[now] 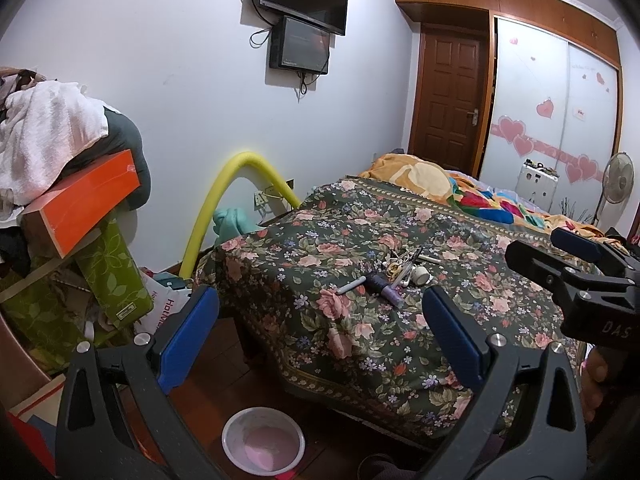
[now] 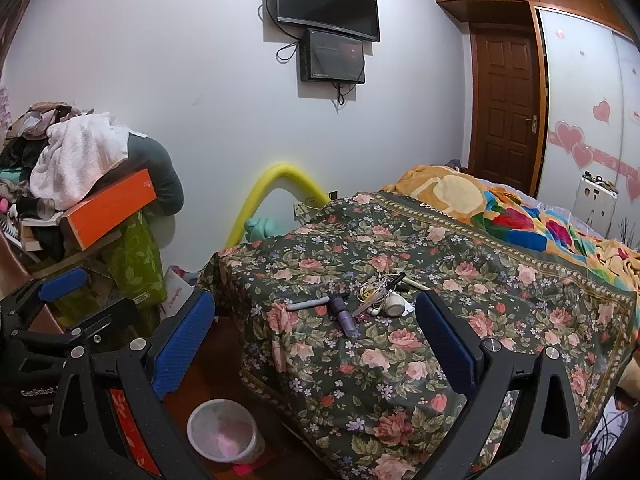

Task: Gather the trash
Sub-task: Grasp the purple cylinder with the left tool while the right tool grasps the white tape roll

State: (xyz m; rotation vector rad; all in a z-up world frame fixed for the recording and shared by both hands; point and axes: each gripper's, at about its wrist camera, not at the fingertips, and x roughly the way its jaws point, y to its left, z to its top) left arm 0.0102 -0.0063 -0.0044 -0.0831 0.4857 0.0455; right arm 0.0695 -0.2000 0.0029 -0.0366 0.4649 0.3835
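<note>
Small litter lies in a cluster on the floral bedspread [image 1: 340, 344]: a grey pen [image 1: 351, 287], a purple tube [image 1: 385, 288], a white round cap [image 1: 420, 277] and tangled earphone cords [image 1: 398, 264]. The right wrist view shows the same pen [image 2: 308, 303], tube [image 2: 345, 316] and cap [image 2: 394, 305]. On the floor below the bed corner stands a white bin [image 1: 240, 426] with a pink liner. My left gripper [image 1: 320, 294] is open and empty, short of the cluster. My right gripper [image 2: 316, 300] is open and empty too, alongside it.
A leaning pile of clothes, an orange box [image 1: 88, 204] and green bags crowds the left. A yellow foam tube [image 1: 224, 200] arches against the wall. Beyond the bed lie a colourful blanket [image 1: 472, 196], a brown door [image 1: 448, 108], a wardrobe and a fan [image 1: 618, 180].
</note>
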